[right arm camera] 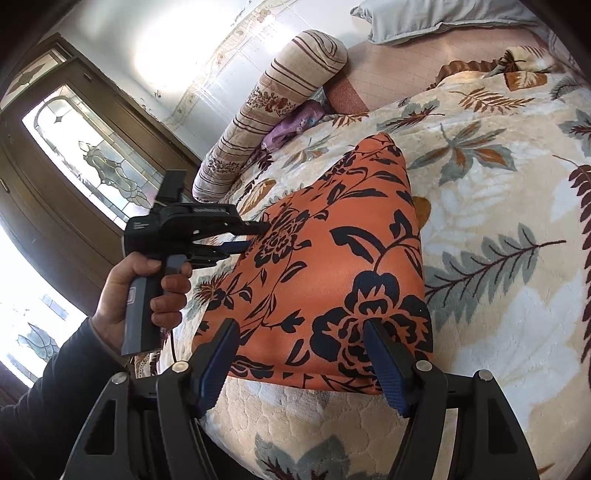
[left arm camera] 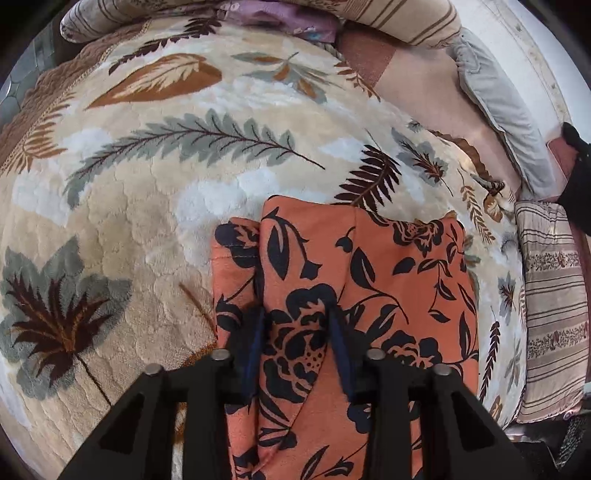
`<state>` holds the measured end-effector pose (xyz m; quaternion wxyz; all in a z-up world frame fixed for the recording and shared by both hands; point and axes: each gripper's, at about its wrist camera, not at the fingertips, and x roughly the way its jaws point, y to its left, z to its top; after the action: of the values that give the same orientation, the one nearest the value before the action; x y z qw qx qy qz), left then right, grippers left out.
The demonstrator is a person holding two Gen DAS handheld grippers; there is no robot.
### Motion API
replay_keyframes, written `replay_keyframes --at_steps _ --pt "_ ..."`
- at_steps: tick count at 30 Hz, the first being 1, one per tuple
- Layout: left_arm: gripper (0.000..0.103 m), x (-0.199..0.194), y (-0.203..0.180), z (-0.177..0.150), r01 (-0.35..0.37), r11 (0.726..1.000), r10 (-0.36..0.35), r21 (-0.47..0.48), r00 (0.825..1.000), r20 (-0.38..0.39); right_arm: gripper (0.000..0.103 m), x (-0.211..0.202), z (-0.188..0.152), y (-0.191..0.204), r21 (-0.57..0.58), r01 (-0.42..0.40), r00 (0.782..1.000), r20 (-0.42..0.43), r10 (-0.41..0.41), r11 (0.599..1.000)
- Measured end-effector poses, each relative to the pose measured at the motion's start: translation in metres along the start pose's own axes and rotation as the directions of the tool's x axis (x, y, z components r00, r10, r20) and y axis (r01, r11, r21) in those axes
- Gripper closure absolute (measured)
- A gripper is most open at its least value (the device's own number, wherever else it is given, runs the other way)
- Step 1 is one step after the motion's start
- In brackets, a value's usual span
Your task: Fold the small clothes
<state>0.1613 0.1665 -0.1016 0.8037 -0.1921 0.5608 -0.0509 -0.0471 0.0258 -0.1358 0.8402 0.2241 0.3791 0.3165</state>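
Observation:
An orange garment with black flowers (left arm camera: 388,277) (right arm camera: 332,240) lies folded on a leaf-patterned blanket (left arm camera: 166,184) (right arm camera: 498,258). My left gripper (left arm camera: 297,325) points steeply down at the garment's side edge, its blue pads pinching a raised fold of the cloth. In the right wrist view that left gripper (right arm camera: 253,234) bites the garment's left edge, held by a person's hand (right arm camera: 122,288). My right gripper (right arm camera: 301,328) stands wide open over the garment's near edge. Its fingers straddle the cloth without pressing it.
A striped bolster (right arm camera: 277,99) and a purple cloth (right arm camera: 295,125) lie at the blanket's far side. A grey pillow (left arm camera: 498,103) (right arm camera: 406,18) sits by the white wall. Another striped cushion (left arm camera: 554,295) lies to the right. A wooden door with patterned glass (right arm camera: 92,155) stands behind the hand.

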Motion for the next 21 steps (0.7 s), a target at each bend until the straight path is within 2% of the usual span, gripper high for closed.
replay_keyframes --at_steps 1,2,5,7,8,11,16,19,21 --pt "0.094 -0.004 0.0 0.0 0.011 1.0 -0.011 -0.005 1.0 0.009 0.03 0.0 0.0 0.0 0.0 0.003 1.0 -0.002 -0.003 1.0" --pt "0.097 -0.013 -0.002 -0.001 0.005 1.0 -0.005 0.001 0.999 0.04 0.03 0.001 -0.001 0.0 -0.001 0.006 1.0 -0.003 -0.006 1.0" --pt "0.097 -0.057 -0.019 -0.016 -0.027 0.998 0.013 0.065 0.976 0.216 0.03 0.003 -0.001 -0.001 0.003 0.009 1.0 -0.008 -0.009 1.0" --pt "0.097 -0.069 -0.019 -0.03 -0.05 0.997 0.031 0.062 0.961 0.275 0.03 0.004 -0.001 -0.002 0.006 0.01 1.0 -0.013 -0.009 1.0" --pt "0.097 -0.062 -0.016 -0.035 -0.077 0.995 0.059 0.058 0.962 0.267 0.03 0.005 -0.001 -0.002 0.006 0.012 1.0 -0.018 -0.012 1.0" --pt "0.096 -0.015 0.01 -0.039 -0.127 0.992 0.127 -0.008 0.982 0.141 0.03 0.007 -0.001 -0.003 0.013 0.013 0.999 -0.036 -0.013 1.0" --pt "0.094 -0.015 0.008 -0.038 -0.155 0.987 0.146 0.042 0.975 0.168 0.03 -0.006 0.011 0.006 -0.005 -0.01 0.999 -0.033 0.01 1.0" --pt "0.093 -0.011 0.014 -0.036 -0.131 0.991 0.125 0.03 0.98 0.156 0.03 -0.011 0.029 0.006 0.037 -0.067 0.998 -0.015 0.068 0.997" --pt "0.093 -0.012 0.013 -0.036 -0.134 0.99 0.128 0.031 0.979 0.156 0.025 -0.005 0.039 0.0 0.089 -0.124 0.992 -0.023 0.126 0.988"
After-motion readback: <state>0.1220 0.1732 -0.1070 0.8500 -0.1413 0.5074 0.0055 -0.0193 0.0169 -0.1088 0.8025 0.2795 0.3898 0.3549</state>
